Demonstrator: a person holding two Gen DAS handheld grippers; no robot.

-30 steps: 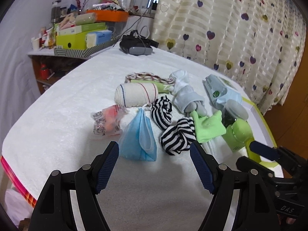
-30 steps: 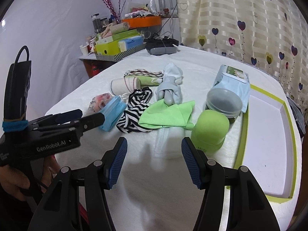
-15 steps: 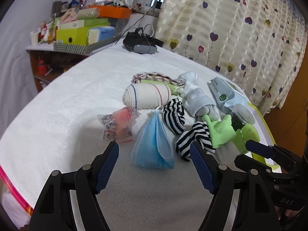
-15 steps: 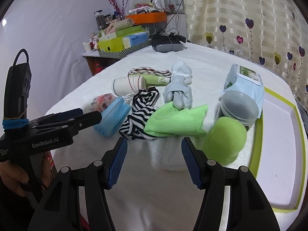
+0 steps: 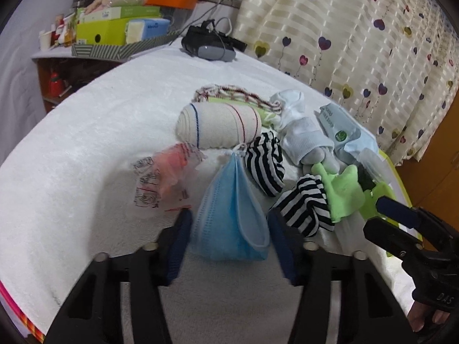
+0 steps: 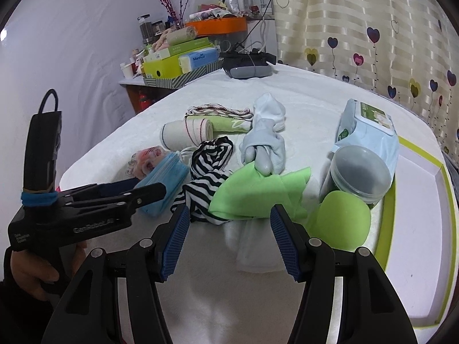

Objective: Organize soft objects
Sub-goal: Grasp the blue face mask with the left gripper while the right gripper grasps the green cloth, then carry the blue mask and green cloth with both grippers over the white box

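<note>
A white plush cover (image 5: 86,132) fills most of both views; I see a cream curtain (image 6: 358,28) printed with hearts across the upper right, and a cluttered side shelf (image 6: 172,66) at upper left carrying green boxes and an orange tray.

At the right edge of the right wrist view a white tray with a lime-green rim (image 6: 416,215) lies on the cover.

My left gripper (image 5: 229,229) sits at lower centre of its own view, its blue pads (image 5: 178,243) blurred and standing just beside either edge of the blue face mask (image 5: 232,218); the jaws are part-way apart, and I cannot tell whether the pads touch the mask.

In the right wrist view the same tool enters from the lower left, gripped by a hand (image 6: 31,269).

My right gripper (image 6: 229,238) is wide open and holds nothing, its tips framing the near edge of the green cloth (image 6: 252,195).

The soft items cluster mid-frame: a rolled cream towel (image 5: 218,129), a striped black-and-white sock (image 5: 264,166), a pale grey sock bundle (image 6: 264,146), and a pink item in a printed clear bag (image 5: 163,177).

A wet-wipes pack (image 6: 370,134), a lidded clear jar (image 6: 361,172) and a green dome-shaped object (image 6: 341,223) stand near the tray.

Legible writing: "GenRobot.AI" on the left tool; "DAS" on the right tool, lower right of the left wrist view.
</note>
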